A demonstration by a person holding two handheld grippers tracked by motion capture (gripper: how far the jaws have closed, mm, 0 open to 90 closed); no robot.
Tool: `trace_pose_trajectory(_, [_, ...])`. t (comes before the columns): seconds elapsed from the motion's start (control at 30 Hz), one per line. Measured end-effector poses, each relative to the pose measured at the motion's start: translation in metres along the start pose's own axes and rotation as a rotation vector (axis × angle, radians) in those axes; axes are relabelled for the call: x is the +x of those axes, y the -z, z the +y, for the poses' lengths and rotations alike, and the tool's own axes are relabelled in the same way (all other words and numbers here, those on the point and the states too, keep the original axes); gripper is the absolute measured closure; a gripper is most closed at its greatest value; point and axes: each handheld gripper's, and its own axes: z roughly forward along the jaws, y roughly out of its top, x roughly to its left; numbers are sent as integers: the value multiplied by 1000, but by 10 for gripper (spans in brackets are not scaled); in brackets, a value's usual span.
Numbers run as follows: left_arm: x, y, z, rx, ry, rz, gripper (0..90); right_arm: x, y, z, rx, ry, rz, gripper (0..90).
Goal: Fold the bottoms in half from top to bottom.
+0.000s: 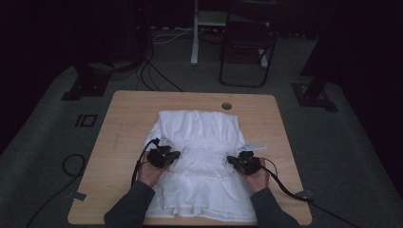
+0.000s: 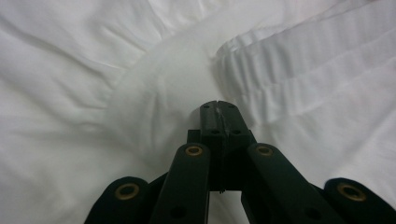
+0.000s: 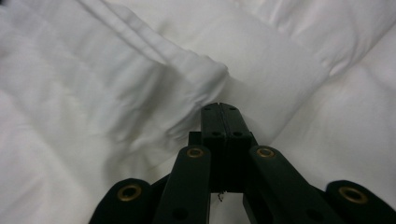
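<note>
One white garment (image 1: 199, 156) spread flat on the wooden tabletop (image 1: 123, 123), gathered elastic band (image 1: 202, 156) across its middle, left gripper (image 1: 172, 157) and right gripper (image 1: 233, 161) at the band's two ends, both jaws pressed together, fabric against the tips, grip on cloth unclear

A light wooden table (image 1: 123, 137) with rounded corners and 1 round cable hole (image 1: 226, 105) near its far edge is seen. A white garment (image 1: 199, 156) is spread directly on it, from the middle to the near edge.
</note>
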Motion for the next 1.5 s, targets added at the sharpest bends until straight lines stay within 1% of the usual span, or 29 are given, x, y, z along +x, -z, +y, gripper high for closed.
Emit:
trace_pose_trajectory(0.07, [0, -11, 0, 27, 1, 6, 900, -3, -10, 1, 26, -9, -3, 896])
trace_pose_trajectory(0.1, [0, -15, 0, 31, 7, 3, 900, -3, -15, 2, 30, -9, 7, 895])
trace_pose_trajectory(0.17, [-1, -21, -2, 43, 2, -6, 900, -5, -23, 4, 32, -4, 44, 883])
trace_pose_trajectory(0.2, [-2, -22, -2, 39, 2, -13, 900, -7, -27, 5, 42, -18, 53, 882])
trace_pose_trajectory(0.27, [-5, -18, -6, 23, 6, -29, 900, -9, -27, 3, 16, -48, 104, 882])
trace_pose_trajectory(0.33, [-10, -11, -11, 4, -3, -59, 899, -7, -20, 0, -28, -43, 160, 863])
trace_pose_trajectory(0.4, [-18, -3, -17, 1, -32, -90, 892, -2, -10, -4, -64, 1, 219, 844])
trace_pose_trajectory(0.43, [-22, 1, -21, 1, -57, -112, 889, 1, -5, -7, -76, 28, 244, 837])
trace_pose_trajectory(0.47, [-26, 5, -25, 4, -82, -133, 883, 4, 1, -9, -83, 55, 265, 829])
trace_pose_trajectory(0.5, [-29, 8, -29, 2, -97, -143, 871, 7, 6, -12, -90, 79, 288, 820])
trace_pose_trajectory(0.57, [-31, 14, -34, -9, -102, -140, 838, 11, 16, -16, -110, 114, 315, 797])
trace_pose_trajectory(0.63, [-29, 18, -35, -32, -75, -129, 812, 13, 22, -17, -124, 117, 312, 788])
trace_pose_trajectory(0.7, [-29, 19, -34, -42, -61, -138, 801, 15, 24, -16, -135, 112, 317, 776])
trace_pose_trajectory(0.73, [-30, 19, -34, -36, -70, -138, 791, 17, 24, -16, -132, 116, 325, 768])
trace_pose_trajectory(0.8, [-37, 16, -36, -14, -89, -155, 773, 24, 21, -17, -116, 131, 348, 757])
trace_pose_trajectory(0.83, [-40, 14, -38, 1, -104, -155, 772, 28, 19, -20, -102, 143, 365, 751])
trace_pose_trajectory(0.87, [-43, 11, -41, 17, -113, -144, 772, 32, 16, -23, -82, 158, 377, 753])
trace_pose_trajectory(0.9, [-45, 8, -44, 41, -121, -137, 773, 36, 13, -26, -55, 173, 375, 754])
trace_pose_trajectory(0.93, [-46, 5, -47, 50, -116, -141, 778, 39, 9, -30, -25, 190, 366, 760])
trace_pose_trajectory(1.0, [-45, 7, -49, 40, -104, -156, 776, 44, 3, -37, 28, 223, 356, 786])
trace_pose_trajectory(1.03, [-43, 8, -48, 32, -98, -162, 768, 45, 2, -38, 36, 225, 360, 787])
trace_pose_trajectory(1.07, [-42, 11, -46, 15, -100, -155, 739, 45, 2, -37, 38, 221, 359, 784])
trace_pose_trajectory(1.13, [-37, 15, -39, -7, -112, -120, 675, 43, 6, -32, 20, 228, 342, 751])
trace_pose_trajectory(1.17, [-32, 17, -35, -20, -105, -109, 674, 42, 9, -28, 5, 232, 322, 719])
trace_pose_trajectory(1.27, [-16, 18, -19, -61, -80, -72, 670, 33, 14, -13, -39, 235, 254, 664])
trace_pose_trajectory(1.33, [-5, 16, -8, -80, -55, -50, 650, 24, 14, 0, -70, 215, 220, 628])
trace_pose_trajectory(1.4, [6, 11, 4, -103, -39, -25, 633, 15, 9, 14, -84, 184, 172, 604])
trace_pose_trajectory(1.43, [10, 8, 9, -111, -37, -13, 626, 9, 5, 21, -90, 173, 147, 593])
trace_pose_trajectory(1.5, [17, -1, 19, -139, -40, 27, 598, -2, -6, 34, -104, 145, 86, 572])
